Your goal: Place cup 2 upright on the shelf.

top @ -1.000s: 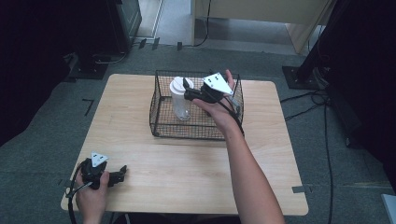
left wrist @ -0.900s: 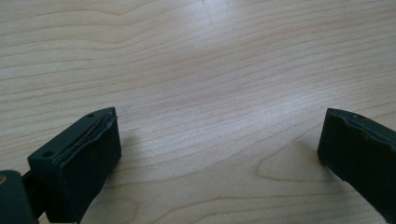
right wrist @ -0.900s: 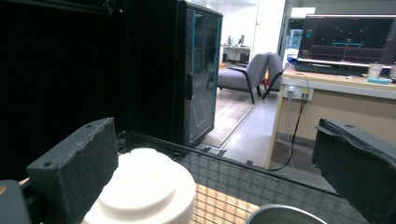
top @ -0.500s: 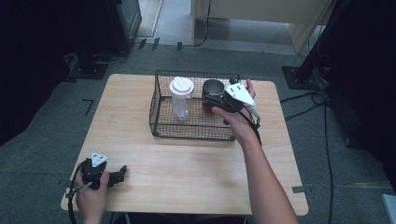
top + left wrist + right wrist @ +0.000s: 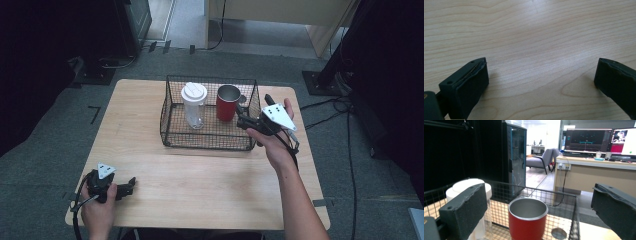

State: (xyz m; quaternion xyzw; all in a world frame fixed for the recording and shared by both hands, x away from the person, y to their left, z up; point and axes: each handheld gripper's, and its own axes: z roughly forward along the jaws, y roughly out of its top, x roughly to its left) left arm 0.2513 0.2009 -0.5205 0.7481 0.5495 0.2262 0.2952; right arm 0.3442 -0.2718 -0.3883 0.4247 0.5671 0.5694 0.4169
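Right claw (image 5: 242,120) gapes empty beside red cup (image 5: 227,103); left claw (image 5: 131,184) wide.

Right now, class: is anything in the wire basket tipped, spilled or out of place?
Nothing stands out. The red cup and the white-lidded bottle both stand upright, apart, inside the wire basket; no spill shows.

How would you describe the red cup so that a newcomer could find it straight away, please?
On the wooden table stands a black wire basket. Two things stand inside it; the red cup is the right one, open-topped and metal inside, unlike the clear bottle with its white lid.
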